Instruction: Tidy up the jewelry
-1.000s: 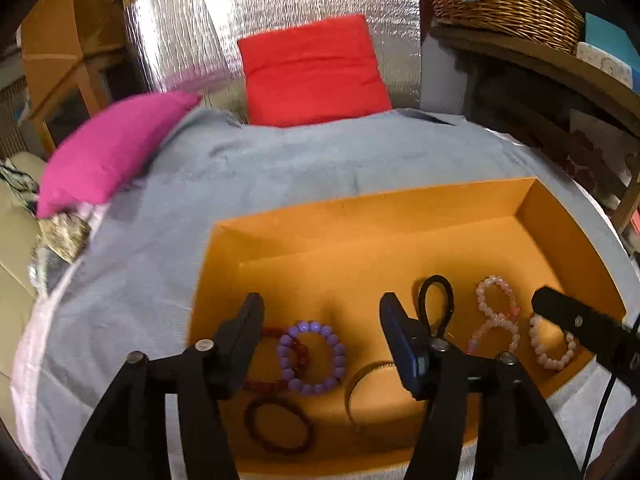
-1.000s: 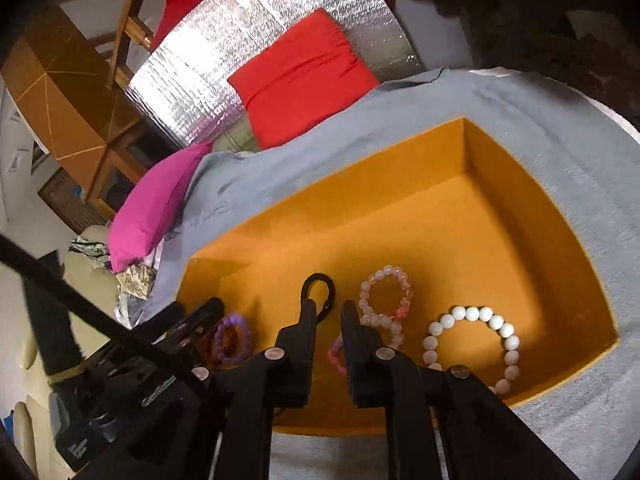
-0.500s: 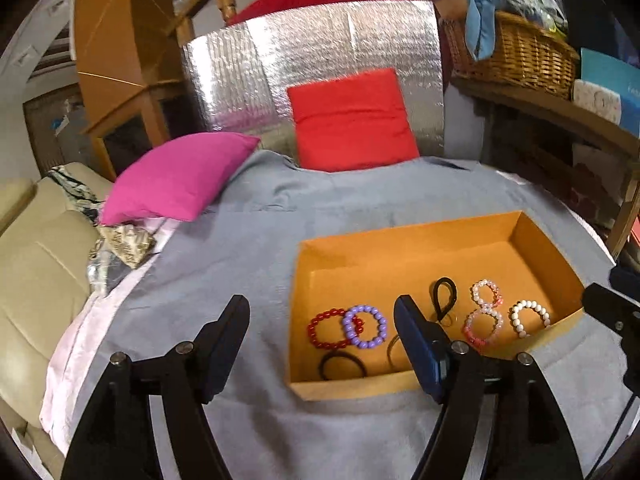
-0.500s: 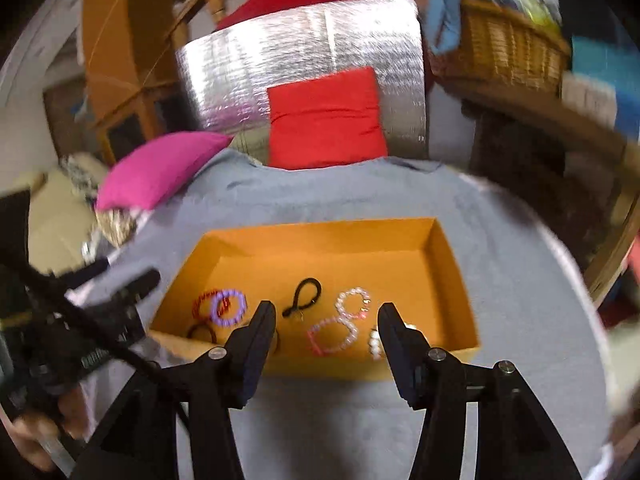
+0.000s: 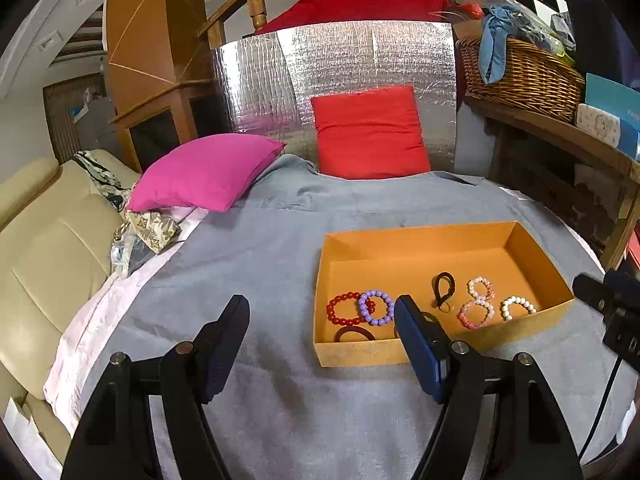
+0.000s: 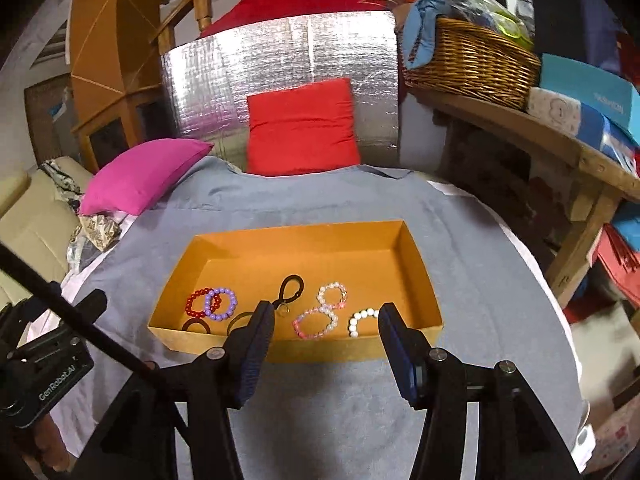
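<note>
two tools hang above the grey blanket (image 5: 280, 248), both with their fingers spread apart and gripping nothing: the left tool (image 5: 322, 340) is in front of the left near corner of the orange box (image 6: 328, 350), and the right tool (image 6: 326, 346) is before the middle of its near wall. inside the box, along the near side, lie a red bead bracelet (image 5: 340, 309) overlapped by a purple bead bracelet (image 5: 375, 307), a black loop (image 6: 291, 287), a pink bead bracelet (image 6: 316, 322) and a white bead bracelet (image 5: 517, 307). behind the blanket are a pink pillow (image 5: 204, 172) and a red pillow (image 5: 370, 132).
</note>
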Demonstrator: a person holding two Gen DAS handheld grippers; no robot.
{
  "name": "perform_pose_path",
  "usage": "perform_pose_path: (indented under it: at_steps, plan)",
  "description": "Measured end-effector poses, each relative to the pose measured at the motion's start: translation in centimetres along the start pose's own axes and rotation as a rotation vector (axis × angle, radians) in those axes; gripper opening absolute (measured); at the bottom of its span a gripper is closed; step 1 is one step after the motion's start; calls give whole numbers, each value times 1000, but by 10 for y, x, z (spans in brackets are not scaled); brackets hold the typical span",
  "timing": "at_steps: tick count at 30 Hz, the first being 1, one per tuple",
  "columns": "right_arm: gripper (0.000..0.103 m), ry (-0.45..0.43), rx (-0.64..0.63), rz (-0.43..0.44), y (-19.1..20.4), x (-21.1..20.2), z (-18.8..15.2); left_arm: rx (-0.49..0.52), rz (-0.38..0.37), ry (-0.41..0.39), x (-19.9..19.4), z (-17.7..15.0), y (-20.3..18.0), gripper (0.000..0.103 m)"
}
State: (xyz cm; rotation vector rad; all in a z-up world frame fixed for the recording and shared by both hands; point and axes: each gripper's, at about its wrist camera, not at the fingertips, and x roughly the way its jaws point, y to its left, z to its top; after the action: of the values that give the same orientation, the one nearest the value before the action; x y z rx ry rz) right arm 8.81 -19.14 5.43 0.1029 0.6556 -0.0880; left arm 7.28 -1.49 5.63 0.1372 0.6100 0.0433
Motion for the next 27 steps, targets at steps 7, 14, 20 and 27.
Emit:
perform_pose_path:
  at_steps: [7,14,20,27]
  plan:
    - [62,15,49,0,1,14,-8,10,-1,-16,1,3,-1,75]
    - [62,15,57,1,8,24,-7,-2,8,-3,9,4,3,75]
    - [62,15,64,-6,6,26,-7,-7,5,-3,9,3,2,75]
    - [62,18,62,-10,6,27,-8,-5,2,-3,8,3,1,75]
